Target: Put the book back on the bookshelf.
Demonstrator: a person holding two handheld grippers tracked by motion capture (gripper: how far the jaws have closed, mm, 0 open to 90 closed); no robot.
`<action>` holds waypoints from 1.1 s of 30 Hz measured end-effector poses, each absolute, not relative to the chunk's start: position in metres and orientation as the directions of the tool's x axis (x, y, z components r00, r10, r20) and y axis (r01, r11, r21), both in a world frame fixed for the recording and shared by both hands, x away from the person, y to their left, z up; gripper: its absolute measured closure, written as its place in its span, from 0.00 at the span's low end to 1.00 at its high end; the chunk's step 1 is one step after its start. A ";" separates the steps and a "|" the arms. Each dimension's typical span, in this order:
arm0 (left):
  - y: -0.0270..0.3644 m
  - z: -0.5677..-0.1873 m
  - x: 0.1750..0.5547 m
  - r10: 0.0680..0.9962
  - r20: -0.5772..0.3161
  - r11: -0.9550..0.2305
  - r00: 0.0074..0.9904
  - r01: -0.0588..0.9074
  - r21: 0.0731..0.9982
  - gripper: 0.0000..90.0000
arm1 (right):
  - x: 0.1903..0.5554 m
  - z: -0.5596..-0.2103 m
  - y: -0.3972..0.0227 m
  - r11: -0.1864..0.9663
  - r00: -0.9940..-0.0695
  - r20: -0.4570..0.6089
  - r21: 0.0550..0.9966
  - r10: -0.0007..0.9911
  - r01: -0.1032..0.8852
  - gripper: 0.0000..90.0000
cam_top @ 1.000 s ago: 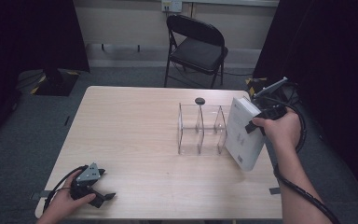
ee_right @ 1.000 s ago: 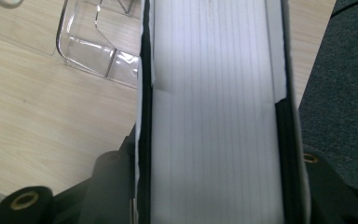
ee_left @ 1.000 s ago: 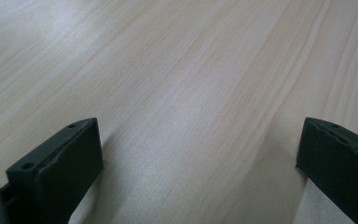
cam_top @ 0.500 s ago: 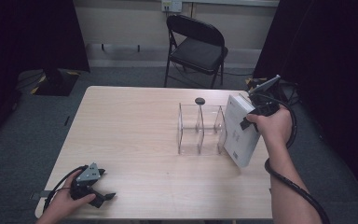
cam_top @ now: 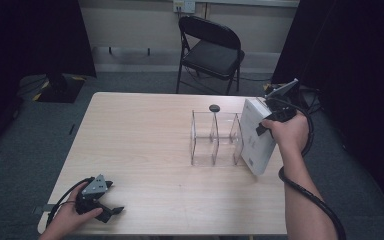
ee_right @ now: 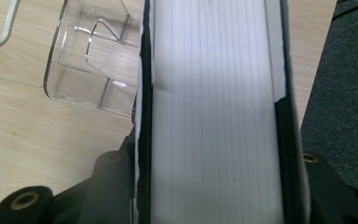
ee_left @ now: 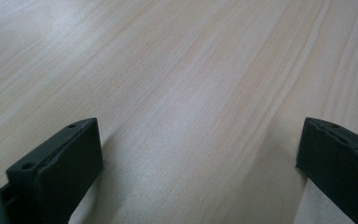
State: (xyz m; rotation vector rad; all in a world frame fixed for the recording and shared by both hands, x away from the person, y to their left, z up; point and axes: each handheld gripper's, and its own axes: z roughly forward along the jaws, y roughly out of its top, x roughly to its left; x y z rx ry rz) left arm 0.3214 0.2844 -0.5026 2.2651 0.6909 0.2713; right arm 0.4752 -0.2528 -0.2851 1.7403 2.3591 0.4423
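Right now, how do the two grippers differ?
The right gripper is raised and shut on a white book beside the clear rack; the left gripper rests low on the table, jaws open on nothing. The right sits at the far right edge, the left at the near left corner. Both are hand-held.

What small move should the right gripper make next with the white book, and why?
Probably ease the white book leftward over the clear divider rack. The right gripper clamps it upright just beside the rack's right end, above the table, not yet in a slot.
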 end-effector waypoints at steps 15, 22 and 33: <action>0.284 -0.503 0.321 0.553 -0.012 -0.582 0.833 0.397 0.710 0.00 | 0.480 -0.291 -0.247 0.265 -0.285 0.005 0.354 0.958 0.897 0.58; 0.284 -0.503 0.321 0.553 -0.013 -0.581 0.833 0.397 0.710 0.00 | 0.484 -0.291 -0.244 0.252 -0.272 0.004 0.361 0.962 0.898 0.58; 0.284 -0.503 0.321 0.554 -0.016 -0.580 0.833 0.399 0.710 0.00 | 0.488 -0.302 -0.240 0.232 -0.254 0.003 0.393 0.967 0.890 0.58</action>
